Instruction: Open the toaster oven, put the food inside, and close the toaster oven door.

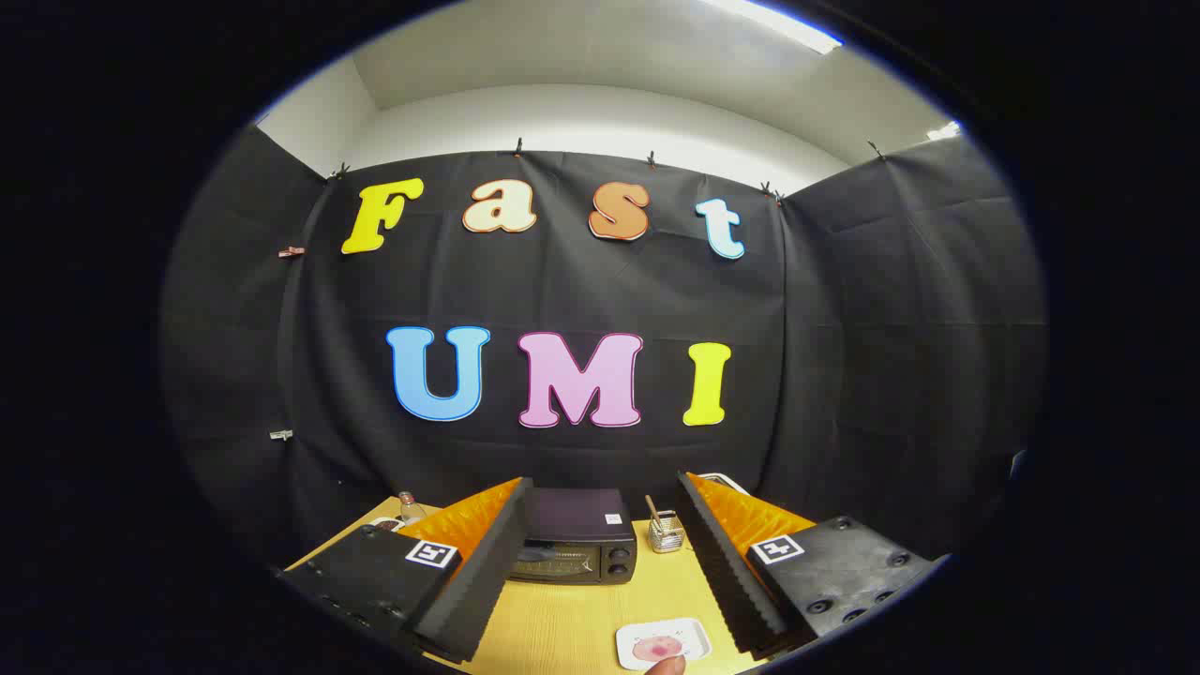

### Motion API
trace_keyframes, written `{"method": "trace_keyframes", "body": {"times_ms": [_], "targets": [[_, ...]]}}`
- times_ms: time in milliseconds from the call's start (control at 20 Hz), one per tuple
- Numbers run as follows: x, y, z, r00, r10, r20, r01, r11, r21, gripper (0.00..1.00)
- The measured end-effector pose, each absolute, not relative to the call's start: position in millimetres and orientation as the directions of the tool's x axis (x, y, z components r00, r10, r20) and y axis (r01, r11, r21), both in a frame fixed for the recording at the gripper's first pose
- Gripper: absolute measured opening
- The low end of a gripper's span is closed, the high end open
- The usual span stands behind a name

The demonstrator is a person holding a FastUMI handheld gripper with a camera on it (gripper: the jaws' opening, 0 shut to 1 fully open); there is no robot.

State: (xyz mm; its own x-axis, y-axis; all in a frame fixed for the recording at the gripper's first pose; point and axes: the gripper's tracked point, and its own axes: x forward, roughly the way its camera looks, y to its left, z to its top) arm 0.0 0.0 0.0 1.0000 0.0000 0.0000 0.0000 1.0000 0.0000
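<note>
Gripper view shows us the toaster oven (577, 542) standing on the wooden table (572, 628), beyond our fingers and framed in the gap between them, its door shut and two knobs on its right side. We see the food (658, 648), a pinkish piece, lying on a small white tray (664, 640) on the near part of the table, between the fingers and closer to the right one; a fingertip (667, 666) of a person touches the tray's near edge.

Our gripper (605, 572) is held high above the table, tilted slightly down toward the oven, its fingers spread wide apart and holding nothing.

Bare tabletop lies between the tray and the oven front, so we have open room there. Right of the oven stands a small wire basket (666, 536) with a stick in it, just beside the oven's corner. Left of the oven, past the left finger, a small bottle (409, 507) stands near the table's far edge. The black cloth wall (844, 375) closes in behind the table and on both sides.
</note>
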Motion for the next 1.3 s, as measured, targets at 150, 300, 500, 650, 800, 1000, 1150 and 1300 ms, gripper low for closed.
{"method": "trace_keyframes", "body": {"times_ms": [150, 300, 500, 650, 800, 1000, 1150, 1300], "targets": [[1, 0, -1, 1.0, -0.003, -0.004, 0.003, 1.0, -0.001, 0.97], [1, 2, -3, 1.0, -0.001, -0.006, 0.001, 1.0, -0.006, 0.97], [0, 1, -4, 1.0, -0.006, -0.009, 0.006, 1.0, 0.001, 0.97], [0, -1, -5, 1.0, -0.01, -0.008, 0.01, 1.0, -0.001, 0.97], [0, -2, -7, 1.0, -0.014, -0.01, 0.014, 1.0, 0.006, 0.97], [3, 8, -18, 1.0, 0.006, -0.028, -0.005, 1.0, 0.027, 0.97], [13, 24, -38, 0.997, 0.031, -0.064, -0.029, 0.999, 0.038, 0.98], [34, 48, -69, 0.992, 0.061, -0.114, -0.057, 0.998, 0.038, 0.98]]}}
